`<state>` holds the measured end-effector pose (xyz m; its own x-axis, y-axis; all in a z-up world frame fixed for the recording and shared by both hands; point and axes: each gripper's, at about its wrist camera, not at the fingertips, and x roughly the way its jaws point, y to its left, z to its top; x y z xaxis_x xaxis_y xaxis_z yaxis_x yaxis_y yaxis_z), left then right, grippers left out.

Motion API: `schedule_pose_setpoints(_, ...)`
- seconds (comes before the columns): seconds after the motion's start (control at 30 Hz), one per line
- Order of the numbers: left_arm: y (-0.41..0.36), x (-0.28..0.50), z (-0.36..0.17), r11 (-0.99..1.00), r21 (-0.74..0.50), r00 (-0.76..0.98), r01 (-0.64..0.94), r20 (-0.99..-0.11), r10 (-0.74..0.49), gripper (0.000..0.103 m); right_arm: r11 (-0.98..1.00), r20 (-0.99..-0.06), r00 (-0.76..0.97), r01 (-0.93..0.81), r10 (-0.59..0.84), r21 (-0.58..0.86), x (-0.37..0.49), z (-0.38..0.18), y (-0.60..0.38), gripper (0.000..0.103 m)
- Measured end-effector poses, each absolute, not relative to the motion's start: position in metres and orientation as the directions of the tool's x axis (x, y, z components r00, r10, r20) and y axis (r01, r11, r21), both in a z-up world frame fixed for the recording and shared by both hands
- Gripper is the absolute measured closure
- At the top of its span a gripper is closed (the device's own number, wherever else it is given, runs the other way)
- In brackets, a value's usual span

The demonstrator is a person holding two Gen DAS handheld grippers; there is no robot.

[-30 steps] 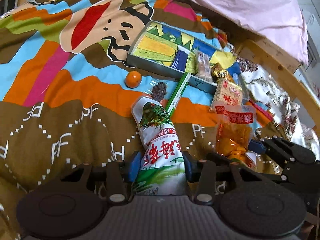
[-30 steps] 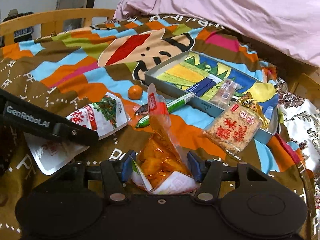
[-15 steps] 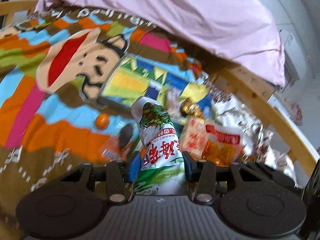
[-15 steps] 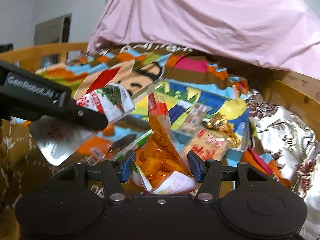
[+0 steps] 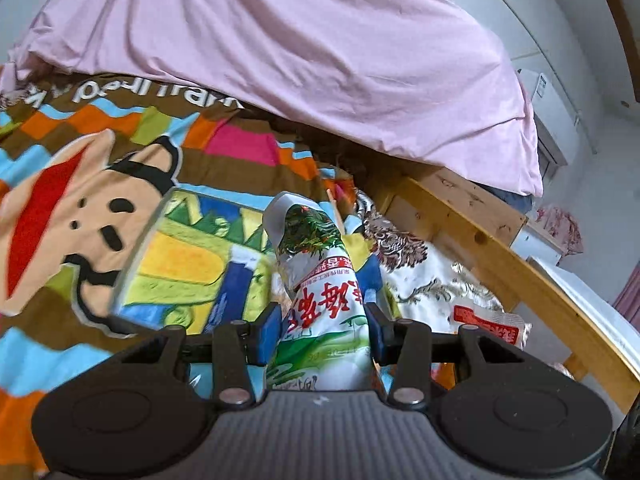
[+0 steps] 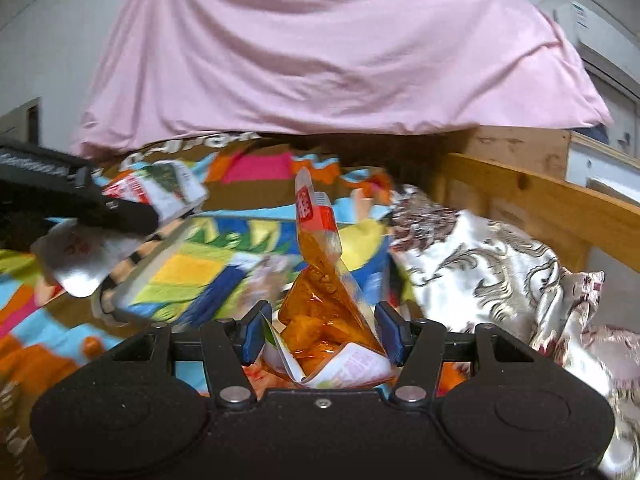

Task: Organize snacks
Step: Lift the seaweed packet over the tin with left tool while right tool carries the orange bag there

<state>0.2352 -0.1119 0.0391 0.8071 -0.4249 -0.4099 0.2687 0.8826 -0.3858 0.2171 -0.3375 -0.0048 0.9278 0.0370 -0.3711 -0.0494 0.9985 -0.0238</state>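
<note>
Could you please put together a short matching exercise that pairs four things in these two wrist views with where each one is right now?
Things:
1. white and green snack packet
2. orange snack bag
3. pink sheet
4. silver patterned cushion

Places:
A. to the right, beside the wooden bed rail
B. clamped in the right hand-held gripper
C. draped across the back, above the colourful blanket
D. clamped in the left hand-held gripper

Pairs: 1-D, 2-B, 3-C, 4-A
</note>
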Motion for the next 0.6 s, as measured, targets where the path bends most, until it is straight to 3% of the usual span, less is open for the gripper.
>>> schedule_pose_setpoints(0.23, -0.126, 0.301, 0.029, 0.885, -0.371, 0.805, 0.281, -0.411, -0.428, 0.055, 0.995, -0.325, 0.944, 0.029, -0.059, -0.096, 0.285, -0.019, -0.360, 0.044)
schedule_pose_setpoints(0.43, -0.132, 0.352, 0.012, 0.909, -0.318, 0.811, 0.268, -0.435, -0.392, 0.055, 0.990, -0.301, 0.952, 0.012, -0.054, -0.138, 0.340, -0.029, -0.353, 0.044)
schedule_pose_setpoints(0.6, -0.134, 0.381, -0.005, 0.929, -0.276, 0.806, 0.248, -0.473, -0.356, 0.055, 0.972, -0.333, 0.940, -0.003, -0.078, -0.237, 0.367, -0.052, -0.339, 0.043)
